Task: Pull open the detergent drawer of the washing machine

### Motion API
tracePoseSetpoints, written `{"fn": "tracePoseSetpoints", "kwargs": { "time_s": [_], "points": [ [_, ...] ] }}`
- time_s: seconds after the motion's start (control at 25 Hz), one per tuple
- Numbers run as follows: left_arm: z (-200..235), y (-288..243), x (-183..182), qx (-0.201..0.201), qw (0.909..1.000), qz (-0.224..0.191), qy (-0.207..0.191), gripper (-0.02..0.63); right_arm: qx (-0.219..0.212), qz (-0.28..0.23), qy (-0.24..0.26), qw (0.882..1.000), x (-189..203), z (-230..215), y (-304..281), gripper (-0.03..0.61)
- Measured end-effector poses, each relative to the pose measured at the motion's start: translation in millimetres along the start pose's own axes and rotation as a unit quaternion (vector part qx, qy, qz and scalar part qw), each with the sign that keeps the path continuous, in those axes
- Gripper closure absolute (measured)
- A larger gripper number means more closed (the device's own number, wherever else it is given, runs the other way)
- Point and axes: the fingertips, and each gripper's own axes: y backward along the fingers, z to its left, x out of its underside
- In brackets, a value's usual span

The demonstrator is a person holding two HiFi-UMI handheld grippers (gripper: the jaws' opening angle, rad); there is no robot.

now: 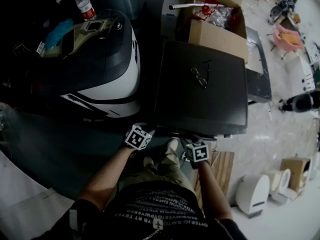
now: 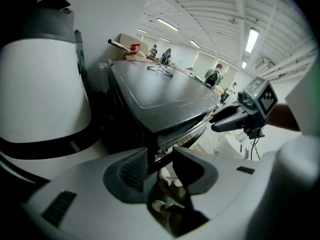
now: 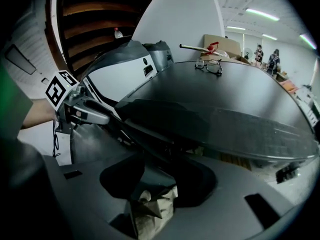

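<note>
Reaching stage: left gripper (image 2: 160,155) and right gripper (image 3: 159,175), jaws apart and empty, hover at the washing machine's (image 1: 200,106) front edge. Next, grip the drawer.

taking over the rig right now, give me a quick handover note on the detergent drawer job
Grippers: the left gripper is open with nothing between its fingers, close to the front left corner of the washing machine. The right gripper is open and empty, at the same front edge, nearer the middle.
Things: the machine's dark top has a pair of glasses on it. The detergent drawer cannot be made out, and nothing sticks out past the front edge.
Done: neither gripper holds anything, and no pull shows.
Left: find the drawer front, grip it and pull it out.
</note>
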Motion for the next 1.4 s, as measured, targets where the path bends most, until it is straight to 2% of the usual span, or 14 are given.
{"fn": "tracePoseSetpoints", "kwargs": {
  "time_s": [0.2, 0.28, 0.72, 1.08, 1.24, 1.4],
  "points": [
    [-8.1, -5.1, -4.2, 0.011, 0.9996, 0.010, -0.023, 0.470, -0.014, -0.005, 0.017, 1.000, -8.4, 11.7, -6.6, 0.425],
    [-9.2, -7.4, -0.7, 0.004, 0.9995, 0.017, -0.028, 0.469, -0.006, -0.001, 0.024, 1.000, -8.3, 13.5, -7.5, 0.422],
    [-18.5, -0.8, 14.4, -0.001, 0.9996, 0.018, -0.023, 0.471, -0.003, 0.007, 0.014, 1.000, 9.8, 19.1, 1.2, 0.428],
    [-28.2, 4.0, 31.6, 0.008, 0.9996, 0.025, -0.010, 0.471, -0.018, 0.014, 0.002, 1.000, 22.7, 29.8, 7.1, 0.433],
    [-33.3, 4.4, 38.1, 0.008, 0.9994, 0.027, -0.020, 0.471, -0.024, 0.012, -0.007, 1.000, 29.6, 34.2, 8.6, 0.436],
    [-38.0, 7.1, 43.9, 0.009, 0.9992, 0.030, -0.025, 0.471, 0.002, 0.011, 0.003, 1.000, 38.9, 22.5, 7.7, 0.436]
  ]
}}
